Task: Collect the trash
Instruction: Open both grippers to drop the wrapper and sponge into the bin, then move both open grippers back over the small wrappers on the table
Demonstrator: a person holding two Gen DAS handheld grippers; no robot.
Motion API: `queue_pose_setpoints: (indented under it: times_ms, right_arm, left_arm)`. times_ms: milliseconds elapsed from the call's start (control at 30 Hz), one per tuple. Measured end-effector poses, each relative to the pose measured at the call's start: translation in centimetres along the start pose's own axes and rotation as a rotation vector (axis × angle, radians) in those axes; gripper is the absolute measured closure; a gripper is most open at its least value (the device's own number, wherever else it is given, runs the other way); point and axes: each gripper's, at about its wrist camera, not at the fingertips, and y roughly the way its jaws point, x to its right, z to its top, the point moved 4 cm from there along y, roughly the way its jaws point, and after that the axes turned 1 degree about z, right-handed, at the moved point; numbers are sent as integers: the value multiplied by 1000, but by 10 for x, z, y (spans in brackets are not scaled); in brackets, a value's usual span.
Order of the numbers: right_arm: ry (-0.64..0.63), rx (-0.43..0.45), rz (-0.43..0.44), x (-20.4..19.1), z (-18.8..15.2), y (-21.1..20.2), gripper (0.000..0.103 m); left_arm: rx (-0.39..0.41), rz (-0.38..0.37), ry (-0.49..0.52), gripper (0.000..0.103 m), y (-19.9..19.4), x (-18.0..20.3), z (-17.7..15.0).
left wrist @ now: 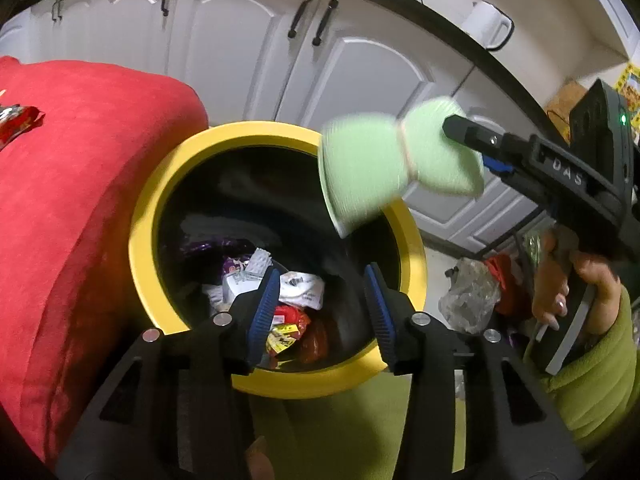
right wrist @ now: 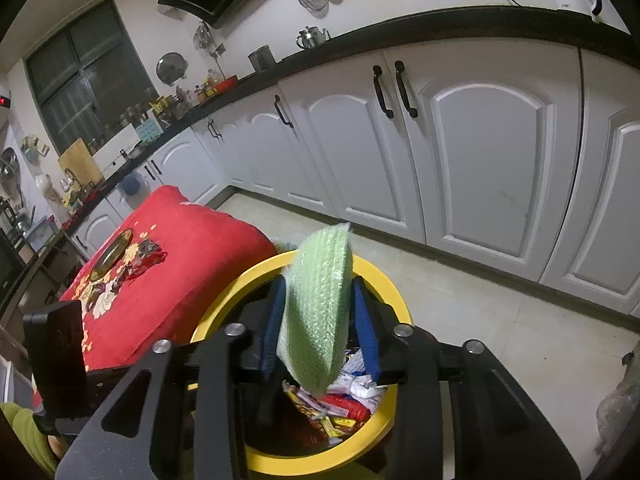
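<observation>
A yellow-rimmed trash bin (left wrist: 148, 216) (right wrist: 368, 444) holds several wrappers and crumpled papers (left wrist: 296, 304) (right wrist: 340, 404). My right gripper (right wrist: 320, 320) is shut on a pale green foam wrap (right wrist: 318, 304) and holds it above the bin's mouth. In the left wrist view the foam wrap (left wrist: 372, 164) hangs over the bin's far right rim, pinched by the right gripper (left wrist: 460, 132). My left gripper (left wrist: 320, 308) is open and empty, just above the bin's near side.
A red cloth-covered table (left wrist: 72, 200) (right wrist: 172, 264) stands left of the bin, with a red wrapper (left wrist: 16, 122) on it. White kitchen cabinets (right wrist: 480, 160) run behind. A crumpled plastic bag (left wrist: 468, 292) lies on the floor to the right.
</observation>
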Motion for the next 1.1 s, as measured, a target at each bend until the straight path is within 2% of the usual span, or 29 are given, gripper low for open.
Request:
queue_pose_setpoints:
  times_ms: [300,367,433,600,967,1100]
  right_arm:
    - [9,31,8,-4,4,-6,46]
    - [8,39,10,-5,5,-8,42]
    - [3,49,17,-7,7,-10,40]
    - [-25,74,25,-16,11,-18,36]
    - [-86,92,59,-49,18,-25,32]
    - [-115,93,80,-69,16,-22,23]
  left_arm:
    - [71,37,-32,42,-23,-8,7]
    - [92,63,-32,35,-31,-9,7]
    - [112,84,-32,23,-35,-9,10]
    - [171,127,-40,11,-54,-12,15]
    - [293,215,-41,11,-95,-23,23]
    - [338,240,-65,11,-112,-35,24]
